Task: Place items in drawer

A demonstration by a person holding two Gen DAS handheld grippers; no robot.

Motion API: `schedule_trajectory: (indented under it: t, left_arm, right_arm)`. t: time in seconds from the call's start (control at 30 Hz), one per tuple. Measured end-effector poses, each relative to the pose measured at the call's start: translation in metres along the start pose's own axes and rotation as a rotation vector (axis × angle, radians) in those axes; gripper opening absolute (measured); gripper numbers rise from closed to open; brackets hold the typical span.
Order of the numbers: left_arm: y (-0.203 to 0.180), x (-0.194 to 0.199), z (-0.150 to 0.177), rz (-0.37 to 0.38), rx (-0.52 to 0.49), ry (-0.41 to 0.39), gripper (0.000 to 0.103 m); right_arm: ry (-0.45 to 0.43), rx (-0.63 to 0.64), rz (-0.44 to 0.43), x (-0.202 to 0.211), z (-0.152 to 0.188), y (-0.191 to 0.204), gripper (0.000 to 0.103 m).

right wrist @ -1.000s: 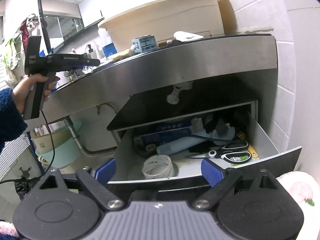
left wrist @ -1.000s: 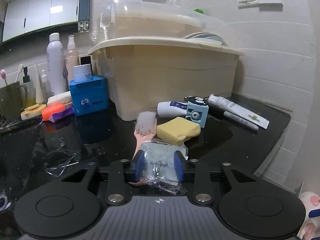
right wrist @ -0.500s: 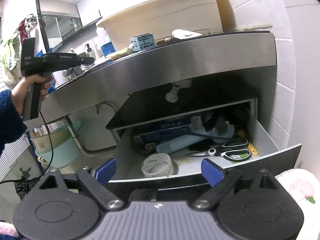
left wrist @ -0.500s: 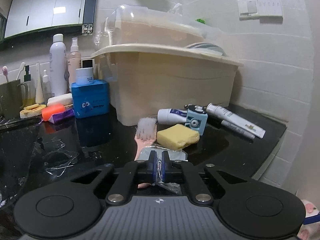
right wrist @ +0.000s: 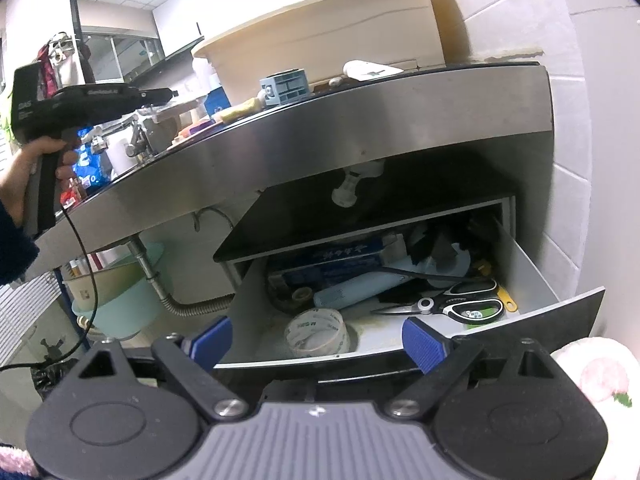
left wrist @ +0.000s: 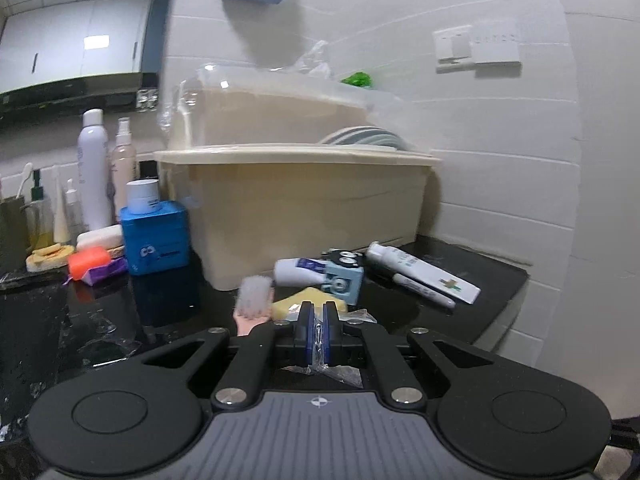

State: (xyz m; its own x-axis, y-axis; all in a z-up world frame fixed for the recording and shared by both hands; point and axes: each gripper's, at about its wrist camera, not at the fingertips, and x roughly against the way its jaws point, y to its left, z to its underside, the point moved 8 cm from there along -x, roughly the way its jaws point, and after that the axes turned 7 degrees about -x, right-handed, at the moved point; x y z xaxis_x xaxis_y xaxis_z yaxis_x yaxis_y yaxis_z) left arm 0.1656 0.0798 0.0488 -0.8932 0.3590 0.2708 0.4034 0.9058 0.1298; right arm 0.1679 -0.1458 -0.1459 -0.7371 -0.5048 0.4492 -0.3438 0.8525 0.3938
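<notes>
Drawer (right wrist: 440, 320) hangs open under the worktop's (left wrist: 460, 320) right end, already cluttered with scissors (right wrist: 460, 304) and a tape roll (right wrist: 318, 330). My left gripper (left wrist: 319, 330) is clamped on a clear plastic packet (left wrist: 340, 374) near the front edge. My right gripper (right wrist: 316, 338) is spread, empty, facing the drawer. I'd carry the packet low and slow, since thin film slips, and drop it front-left.

clear packet (left wrist: 340, 374) contents unreadable
</notes>
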Motion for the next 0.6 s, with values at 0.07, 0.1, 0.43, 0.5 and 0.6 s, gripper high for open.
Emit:
schedule_trajectory:
  t: [0.07, 0.1, 0.43, 0.5, 0.6]
  left_arm:
    - [-0.003, -0.004, 0.005, 0.008, -0.002, 0.012, 0.004]
    - [-0.004, -0.007, 0.009, 0.013, 0.003, 0.024, 0.004]
    - [-0.008, -0.022, 0.032, 0.077, 0.008, 0.101, 0.007]
    - [-0.009, -0.022, 0.031, 0.087, 0.005, 0.101, 0.016]
    - [-0.012, -0.02, 0.026, 0.084, -0.007, 0.087, 0.039]
  right_arm:
    - [0.0, -0.001, -0.001, 0.0, 0.0, 0.0, 0.092]
    - [0.0, -0.001, -0.002, 0.0, 0.0, 0.0, 0.092]
    - [0.012, -0.006, -0.004, -0.002, 0.0, 0.001, 0.092]
    - [0.015, -0.006, -0.006, -0.003, 0.0, 0.002, 0.092]
    - [0.016, -0.004, -0.007, -0.003, 0.0, 0.002, 0.092]
